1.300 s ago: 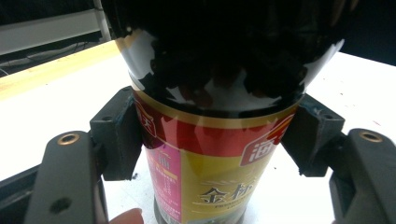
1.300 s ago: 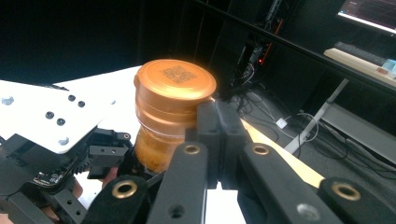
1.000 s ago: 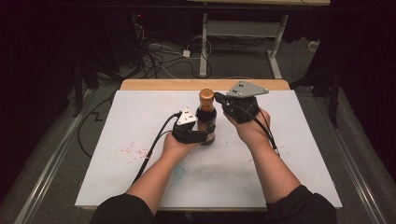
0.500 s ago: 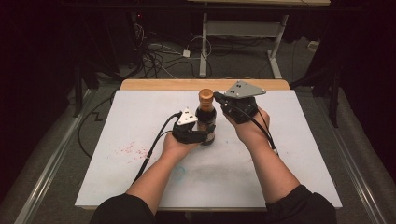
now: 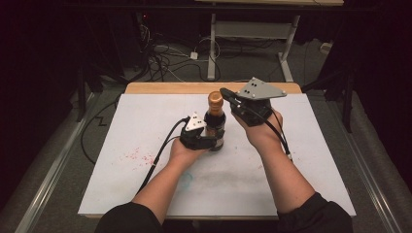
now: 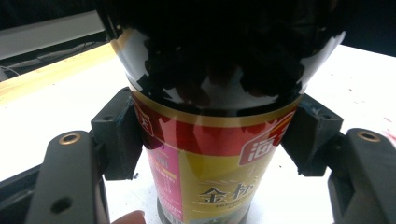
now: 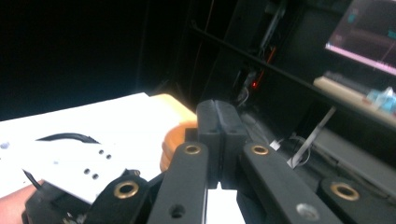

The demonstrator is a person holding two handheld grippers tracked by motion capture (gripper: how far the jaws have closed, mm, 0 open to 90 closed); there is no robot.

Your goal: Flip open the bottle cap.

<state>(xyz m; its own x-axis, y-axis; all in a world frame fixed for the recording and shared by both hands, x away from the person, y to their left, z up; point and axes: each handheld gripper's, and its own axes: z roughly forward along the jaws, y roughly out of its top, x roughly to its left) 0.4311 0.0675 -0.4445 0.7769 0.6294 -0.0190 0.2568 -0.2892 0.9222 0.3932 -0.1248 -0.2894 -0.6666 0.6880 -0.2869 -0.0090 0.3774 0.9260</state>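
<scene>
Bottle clamped upright near the middle of the counter; right gripper pressed together beside the cap

The dark bottle (image 5: 214,127) is seen standing on the white counter (image 5: 121,170). The left gripper (image 5: 210,141) is pinched on the lower body, its pads (image 6: 116,135) pressed against the red and gold label (image 6: 210,168) on both sides. The right gripper (image 5: 224,91) is held level, just beside the brown cap (image 5: 215,99), with its jaws closed flat against each other and nothing between them
</scene>
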